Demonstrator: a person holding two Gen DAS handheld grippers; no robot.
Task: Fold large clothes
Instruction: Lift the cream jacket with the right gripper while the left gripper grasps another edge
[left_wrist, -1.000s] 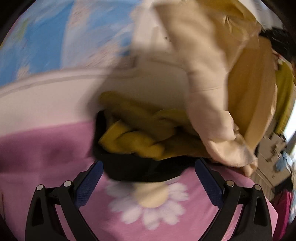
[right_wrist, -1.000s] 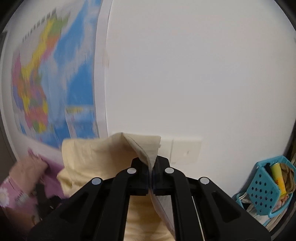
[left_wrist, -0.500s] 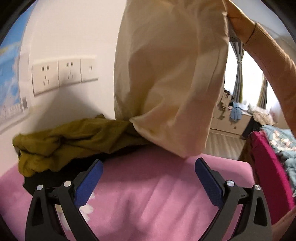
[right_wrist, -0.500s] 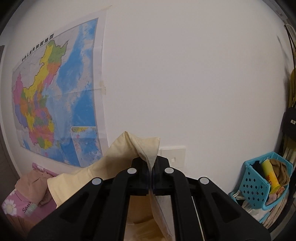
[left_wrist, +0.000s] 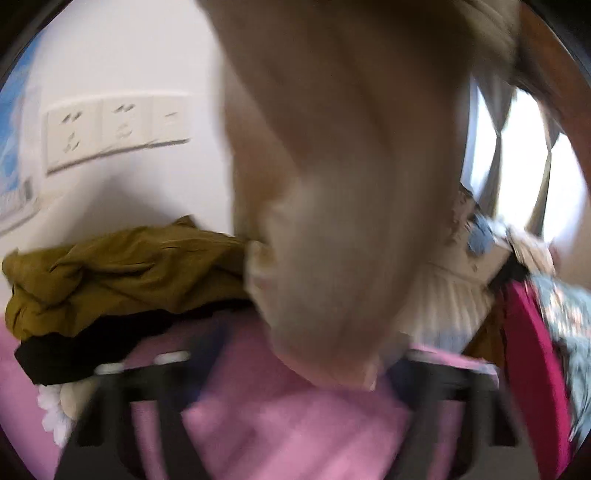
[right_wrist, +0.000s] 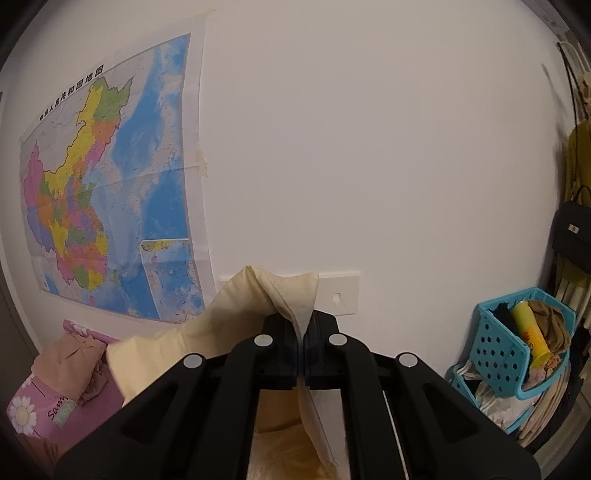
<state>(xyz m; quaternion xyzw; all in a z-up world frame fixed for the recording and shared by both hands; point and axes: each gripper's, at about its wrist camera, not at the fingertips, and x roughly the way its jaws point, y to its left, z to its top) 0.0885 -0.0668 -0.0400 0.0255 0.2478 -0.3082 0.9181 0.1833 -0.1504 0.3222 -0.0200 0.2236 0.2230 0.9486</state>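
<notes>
Pink floral bedspread (left_wrist: 295, 424) is the work surface, set against a white wall with a map of China (right_wrist: 110, 177) and a socket strip (left_wrist: 114, 129).

Cream garment (left_wrist: 332, 184) is the task item. It hangs in the air in front of the left camera, above the bedspread, with its lower end down near the left gripper. Its upper edge (right_wrist: 291, 295) is pinched in the right gripper (right_wrist: 303, 354), whose jaws are fully closed on a fold of the fabric, held high facing the wall.

Left gripper (left_wrist: 295, 373) is heavily motion-blurred. The fingers look spread wide with nothing between them, and the cloth hangs just ahead of the gap.

An olive-mustard garment (left_wrist: 122, 273) lies crumpled on a black one (left_wrist: 92, 354) at the wall side of the bed, just beside the hanging cloth. A blue basket (right_wrist: 517, 347) sits at far right of the right view.

Handling, as a judgement: light, soft woven cotton-type cloth, limp, drapes and swings freely, not slippery, not fragile. A single-point hold lets it twist. Best second grab is a matching corner or hem along the same edge, so the piece hangs flat before it is laid down.
</notes>
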